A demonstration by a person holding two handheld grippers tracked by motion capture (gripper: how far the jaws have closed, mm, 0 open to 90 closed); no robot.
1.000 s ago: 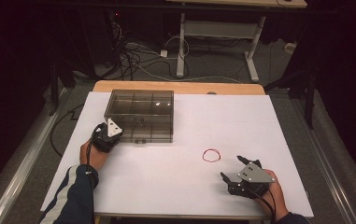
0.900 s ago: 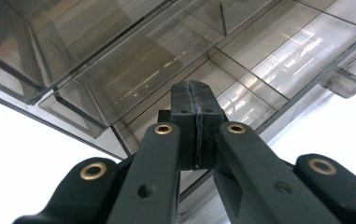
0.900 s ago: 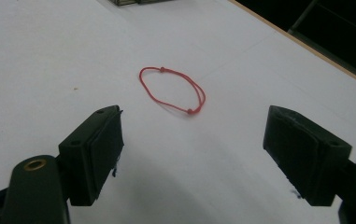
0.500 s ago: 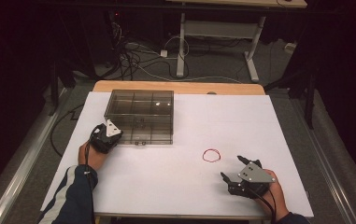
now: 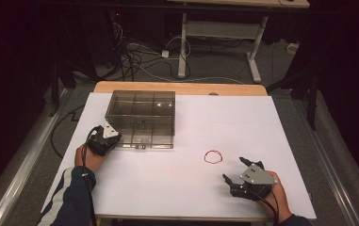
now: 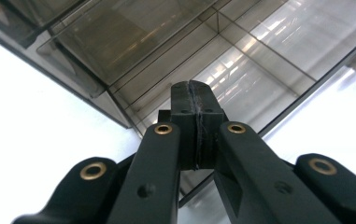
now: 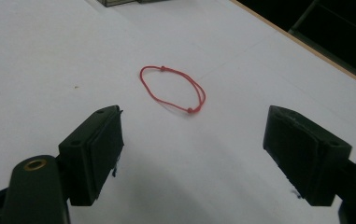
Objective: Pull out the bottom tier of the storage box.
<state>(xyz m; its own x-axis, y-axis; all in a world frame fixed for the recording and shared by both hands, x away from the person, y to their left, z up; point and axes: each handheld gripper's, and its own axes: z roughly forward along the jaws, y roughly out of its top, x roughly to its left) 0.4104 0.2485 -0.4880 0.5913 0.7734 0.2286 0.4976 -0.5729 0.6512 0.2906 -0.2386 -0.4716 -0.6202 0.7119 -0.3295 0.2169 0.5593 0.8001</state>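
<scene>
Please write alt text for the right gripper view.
A red string loop lies flat on the white table, ahead of the right gripper, whose two black jaws stand wide open and apart from it.

Bare table (image 5: 271,141) beside red loop (image 5: 213,157); box (image 5: 142,117) blocks far-left.

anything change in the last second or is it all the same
Nothing visibly changed. The left claw stays shut with nothing between its jaws, at the near left corner of the clear box. The right claw stays open, short of the red string loop, which lies where it was on the white table.
</scene>
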